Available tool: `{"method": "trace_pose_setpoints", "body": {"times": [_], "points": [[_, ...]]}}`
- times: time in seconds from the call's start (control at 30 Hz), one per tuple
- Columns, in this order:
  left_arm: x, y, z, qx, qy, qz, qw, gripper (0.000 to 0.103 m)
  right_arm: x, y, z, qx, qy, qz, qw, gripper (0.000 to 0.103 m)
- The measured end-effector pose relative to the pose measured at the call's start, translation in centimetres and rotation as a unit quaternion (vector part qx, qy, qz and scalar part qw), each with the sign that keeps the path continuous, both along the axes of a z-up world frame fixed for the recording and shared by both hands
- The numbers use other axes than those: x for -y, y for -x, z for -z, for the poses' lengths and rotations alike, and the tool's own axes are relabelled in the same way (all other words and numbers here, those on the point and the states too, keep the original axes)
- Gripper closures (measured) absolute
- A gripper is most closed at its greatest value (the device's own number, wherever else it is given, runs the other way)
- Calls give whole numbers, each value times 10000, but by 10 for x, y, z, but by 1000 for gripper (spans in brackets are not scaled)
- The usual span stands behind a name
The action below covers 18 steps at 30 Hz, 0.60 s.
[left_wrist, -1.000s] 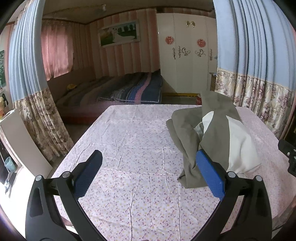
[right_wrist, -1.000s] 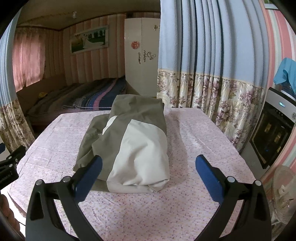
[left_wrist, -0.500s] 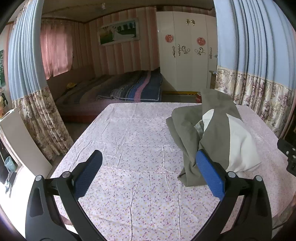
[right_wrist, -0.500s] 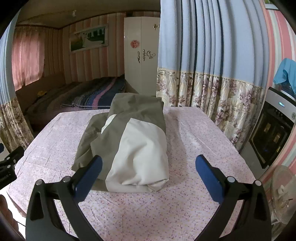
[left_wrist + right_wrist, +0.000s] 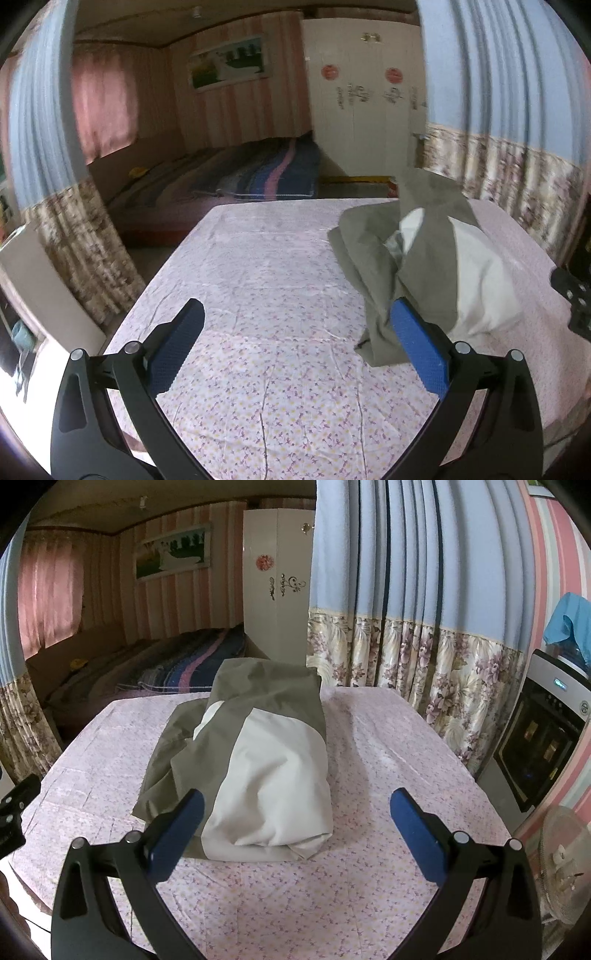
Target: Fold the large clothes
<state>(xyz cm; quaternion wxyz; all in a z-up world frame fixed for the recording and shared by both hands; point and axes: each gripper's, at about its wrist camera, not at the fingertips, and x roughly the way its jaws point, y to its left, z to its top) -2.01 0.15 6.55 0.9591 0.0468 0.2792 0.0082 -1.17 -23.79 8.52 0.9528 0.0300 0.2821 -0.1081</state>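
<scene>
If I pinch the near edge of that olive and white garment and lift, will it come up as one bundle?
Probably not. The garment lies in loose, soft folds, so it likely drapes and unfolds from one pinch. The puffy white part looks padded, so it may sag. On the wrinkled tablecloth, pushing would likely bunch both. Both grippers are open.

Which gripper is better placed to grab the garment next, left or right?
Probably the right gripper: open, facing the olive-and-white garment squarely, its near edge just ahead. The left gripper, also open, faces mostly bare tablecloth, garment off to its right.
</scene>
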Motion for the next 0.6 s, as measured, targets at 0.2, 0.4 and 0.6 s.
{"method": "trace_pose_setpoints", "body": {"times": [0.2, 0.4, 0.6], "points": [[-4, 0, -1, -35, 128, -17, 9999, 3, 1, -4, 7, -89, -25, 18, 10000, 2], [-3, -7, 5, -206, 20, -111, 9997, 3, 1, -5, 8, -103, -21, 22, 9999, 2], [-2, -10, 8, -257, -41, -152, 9995, 3, 1, -9, 10, -148, -24, 32, 9999, 2]]}}
